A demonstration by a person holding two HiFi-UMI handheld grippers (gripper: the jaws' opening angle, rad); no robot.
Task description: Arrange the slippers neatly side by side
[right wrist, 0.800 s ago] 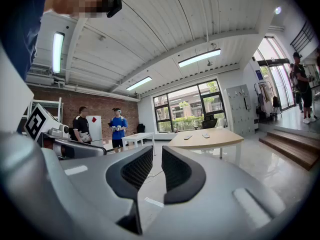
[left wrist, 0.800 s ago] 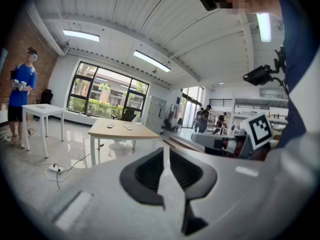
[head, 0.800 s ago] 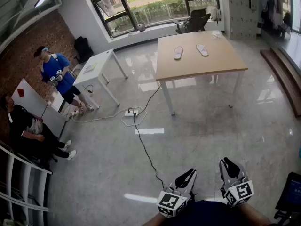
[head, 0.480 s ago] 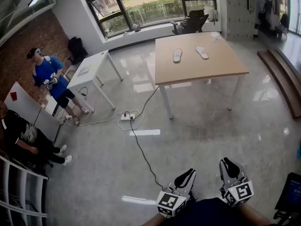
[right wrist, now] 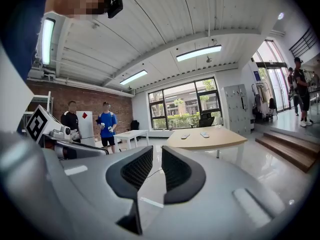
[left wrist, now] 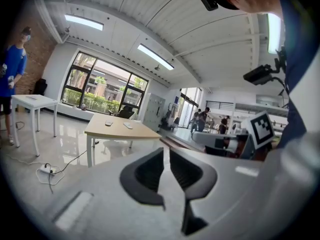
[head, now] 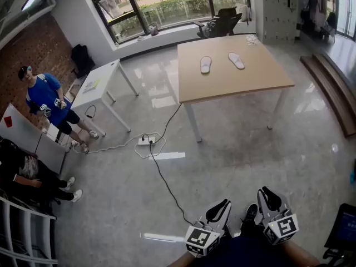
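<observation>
- Wooden table [head: 233,85] holds both slippers [head: 206,64], far ahead of the jaws.
- Left gripper [head: 222,206] and right gripper [head: 268,194]: jaws almost closed, holding nothing.
- Risk: the floor cable [head: 166,185] could snag the walk over.

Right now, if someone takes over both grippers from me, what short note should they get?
Left gripper: jaws together, holding nothing.
Right gripper: the same.
Both are held low, far from the wooden table.
Two white slippers lie on its far part, apart and not parallel: the left slipper, the right slipper.
Done: nothing yet.
To do: walk to the table, then set the slippers side by side.
</observation>
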